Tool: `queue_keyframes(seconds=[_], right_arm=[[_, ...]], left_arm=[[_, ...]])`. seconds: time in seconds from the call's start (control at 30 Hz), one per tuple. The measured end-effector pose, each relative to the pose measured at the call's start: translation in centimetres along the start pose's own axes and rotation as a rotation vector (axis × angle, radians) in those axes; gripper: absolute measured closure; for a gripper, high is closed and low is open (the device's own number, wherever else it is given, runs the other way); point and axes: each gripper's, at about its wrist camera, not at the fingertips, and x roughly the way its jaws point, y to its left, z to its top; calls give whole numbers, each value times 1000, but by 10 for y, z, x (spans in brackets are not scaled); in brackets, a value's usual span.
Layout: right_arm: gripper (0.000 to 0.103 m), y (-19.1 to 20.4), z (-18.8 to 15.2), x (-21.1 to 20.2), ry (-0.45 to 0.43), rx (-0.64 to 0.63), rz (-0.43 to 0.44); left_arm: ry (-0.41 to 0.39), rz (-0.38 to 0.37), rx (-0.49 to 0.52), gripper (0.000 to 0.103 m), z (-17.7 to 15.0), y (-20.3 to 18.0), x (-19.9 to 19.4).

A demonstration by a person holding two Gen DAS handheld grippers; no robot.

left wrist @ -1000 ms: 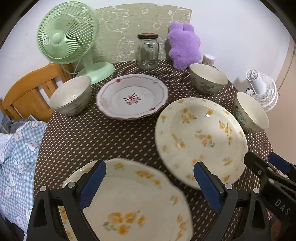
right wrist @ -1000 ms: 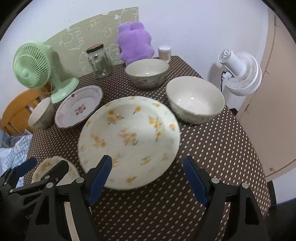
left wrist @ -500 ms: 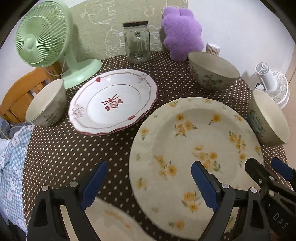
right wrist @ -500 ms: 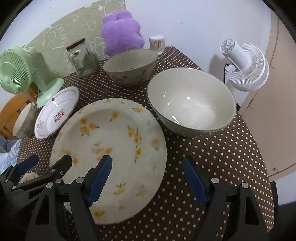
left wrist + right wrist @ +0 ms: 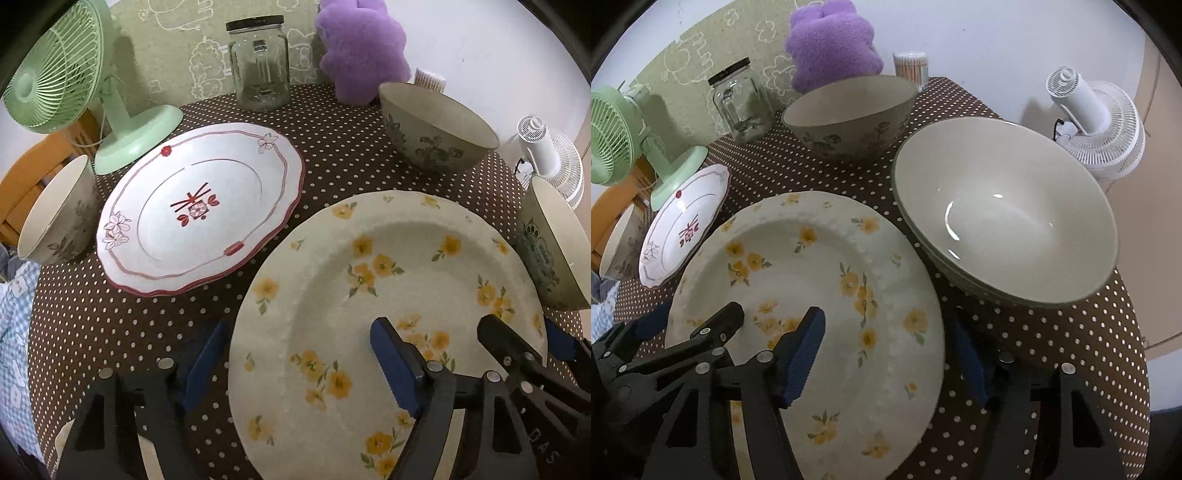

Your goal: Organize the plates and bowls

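A large cream plate with yellow flowers (image 5: 388, 295) (image 5: 812, 258) lies on the dotted brown tablecloth. My left gripper (image 5: 301, 365) straddles its left rim, one finger over the plate and one on the cloth outside; its jaws are closing and the pads stand clear of the plate. My right gripper (image 5: 886, 358) straddles the right rim the same way, jaws closing, pads apart from the plate. A white plate with red trim (image 5: 199, 214) lies at the back left. Bowls stand at the left (image 5: 55, 214), back (image 5: 436, 129) and right (image 5: 1004, 214).
A green fan (image 5: 55, 74), a glass jar (image 5: 260, 62), a purple plush (image 5: 362, 48) and a toothpick tub (image 5: 910, 68) line the back of the table. A white fan (image 5: 1097, 122) stands beyond the right edge. A wooden chair (image 5: 22, 177) is at the left.
Both grippers have come forward and down onto the flowered plate, each now astride a rim, and their jaws have narrowed. The nearer flowered plate has dropped almost out of the left view.
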Motion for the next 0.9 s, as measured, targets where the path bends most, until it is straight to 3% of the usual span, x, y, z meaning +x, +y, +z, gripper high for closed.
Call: queue_keyframes(seconds=[0.13, 0.9], right_arm=[[44, 0, 3, 7, 12, 7, -3], [44, -6, -5, -17, 44, 50, -47]], left_arm=[[0, -22, 1, 24, 1, 0, 2], [25, -62, 25, 29, -12, -9, -28]])
